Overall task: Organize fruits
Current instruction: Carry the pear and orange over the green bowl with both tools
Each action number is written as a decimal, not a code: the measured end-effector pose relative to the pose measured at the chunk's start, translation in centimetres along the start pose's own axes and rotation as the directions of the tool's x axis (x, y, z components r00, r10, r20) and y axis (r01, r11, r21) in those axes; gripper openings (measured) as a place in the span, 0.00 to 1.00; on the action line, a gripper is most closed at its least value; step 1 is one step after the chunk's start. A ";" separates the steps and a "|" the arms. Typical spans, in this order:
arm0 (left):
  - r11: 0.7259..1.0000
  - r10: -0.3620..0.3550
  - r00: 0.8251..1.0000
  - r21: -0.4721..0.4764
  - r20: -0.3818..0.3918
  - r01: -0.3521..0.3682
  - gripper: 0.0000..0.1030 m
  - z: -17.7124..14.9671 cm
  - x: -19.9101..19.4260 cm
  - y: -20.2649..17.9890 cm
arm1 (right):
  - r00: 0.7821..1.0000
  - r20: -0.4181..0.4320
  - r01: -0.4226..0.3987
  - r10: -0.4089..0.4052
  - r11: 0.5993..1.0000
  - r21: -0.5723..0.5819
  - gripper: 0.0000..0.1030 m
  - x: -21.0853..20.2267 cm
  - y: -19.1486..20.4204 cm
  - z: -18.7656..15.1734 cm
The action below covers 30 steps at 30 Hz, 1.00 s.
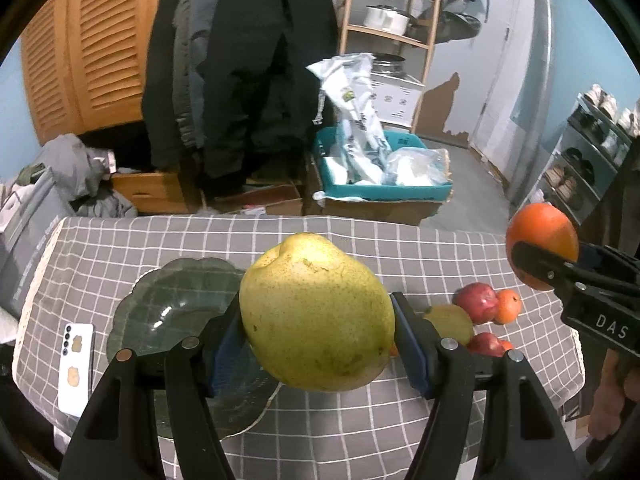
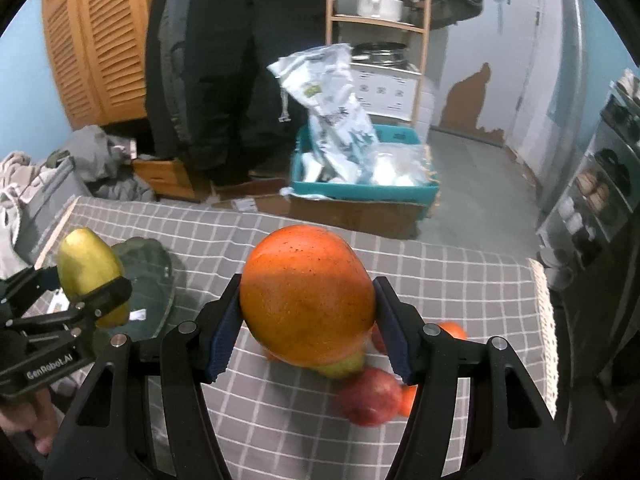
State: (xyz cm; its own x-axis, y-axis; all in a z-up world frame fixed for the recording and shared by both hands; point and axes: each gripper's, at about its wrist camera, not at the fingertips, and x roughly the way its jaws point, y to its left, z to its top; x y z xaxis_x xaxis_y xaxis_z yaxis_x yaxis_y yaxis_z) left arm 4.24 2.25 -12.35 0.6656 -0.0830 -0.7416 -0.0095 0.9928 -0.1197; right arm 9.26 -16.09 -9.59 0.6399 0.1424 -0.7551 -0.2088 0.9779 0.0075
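My left gripper (image 1: 318, 342) is shut on a big yellow-green pear (image 1: 316, 312), held above the checked tablecloth beside a dark glass plate (image 1: 168, 312). My right gripper (image 2: 308, 330) is shut on a large orange mango (image 2: 306, 294), lifted over the fruit pile. In the left wrist view the mango (image 1: 542, 240) and right gripper (image 1: 556, 264) show at the right edge. The right wrist view has the pear (image 2: 90, 276) and left gripper (image 2: 80, 292) at its left, near the glass plate (image 2: 150, 276). On the cloth lie red apples (image 1: 478, 302), a small orange (image 1: 508, 306) and another pear (image 1: 450, 322).
A white phone (image 1: 76, 364) lies left of the plate near the table's edge. Beyond the table's far edge stand a teal crate of bags (image 1: 384, 168), hanging dark coats (image 1: 240, 60) and a wooden shelf (image 1: 392, 20). A red apple (image 2: 370, 396) lies under my right gripper.
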 end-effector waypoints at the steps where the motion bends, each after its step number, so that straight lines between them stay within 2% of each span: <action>1: 1.000 0.005 1.000 -0.008 -0.001 -0.005 0.68 0.0 0.0 0.5 | 1.000 -0.004 -0.010 0.010 1.000 -0.003 0.61 0.3 0.6 0.2; 18: 0.985 0.103 0.994 -0.137 -0.038 -0.108 0.68 -0.9 0.5 9.2 | 0.987 -0.078 -0.146 0.138 0.984 -0.104 0.61 5.5 10.9 2.6; 30: 0.952 0.203 0.974 -0.213 -0.098 -0.220 0.68 -2.8 1.4 16.5 | 0.969 -0.164 -0.213 0.186 0.963 -0.166 0.61 9.8 17.7 2.8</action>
State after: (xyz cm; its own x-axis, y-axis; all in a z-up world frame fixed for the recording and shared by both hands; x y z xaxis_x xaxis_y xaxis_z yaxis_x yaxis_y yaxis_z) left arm 2.95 18.26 -17.20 0.5737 0.1120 -0.8114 -0.3140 0.9450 -0.0916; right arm 13.92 3.04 -15.07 0.4593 0.2950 -0.8379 -0.4602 0.8858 0.0596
